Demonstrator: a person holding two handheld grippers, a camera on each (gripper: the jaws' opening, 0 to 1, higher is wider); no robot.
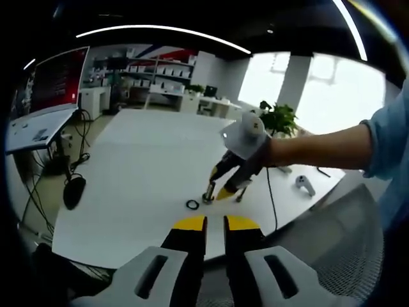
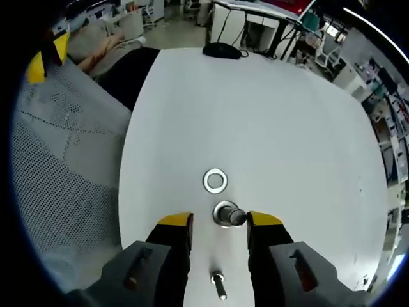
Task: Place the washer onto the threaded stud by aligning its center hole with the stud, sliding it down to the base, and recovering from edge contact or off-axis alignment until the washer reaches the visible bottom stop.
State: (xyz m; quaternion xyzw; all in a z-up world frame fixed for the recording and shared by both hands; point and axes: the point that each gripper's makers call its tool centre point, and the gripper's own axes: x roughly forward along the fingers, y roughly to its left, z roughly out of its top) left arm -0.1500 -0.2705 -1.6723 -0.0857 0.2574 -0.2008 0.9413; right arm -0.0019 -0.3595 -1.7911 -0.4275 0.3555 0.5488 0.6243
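- Looking down in the right gripper view at a white table (image 2: 287, 128), with the right gripper (image 2: 220, 225) hanging low over it, its 2 yellow-tipped jaws spread apart and gripping nothing.
- Standing between those jaw tips: a threaded stud (image 2: 229, 214) on a round metal base, seen almost from above, touching neither jaw.
- Lying flat on the table just beyond the stud: the washer (image 2: 215, 180), a bright metal ring, apart from the stud and not yet on it.
- Lying lower in the same view, between the gripper's 2 grey arms: a small bolt (image 2: 218, 284) on the table.
- Showing at the far edge of the table: a dark computer mouse (image 2: 222, 50); at the left side, a grey mesh chair (image 2: 64, 166).
- Looking across the same table (image 1: 140, 166) in the left gripper view, with the left gripper (image 1: 215, 223) held back at the near edge, its 2 jaws pressed nearly together, only a thin gap between the yellow tips, nothing pinched.
- Appearing there from the right: the right gripper (image 1: 218, 185), held by a gloved hand (image 1: 250, 157) with a blue sleeve (image 1: 386, 137), its tips coming down around the stud (image 1: 208, 193).
- Resting just left of the stud in this view: the washer (image 1: 192, 204), looking dark here.
- Lying further right on the table: a white controller (image 1: 305, 185) and a black cable (image 1: 271, 192); behind, a potted plant (image 1: 278, 119).
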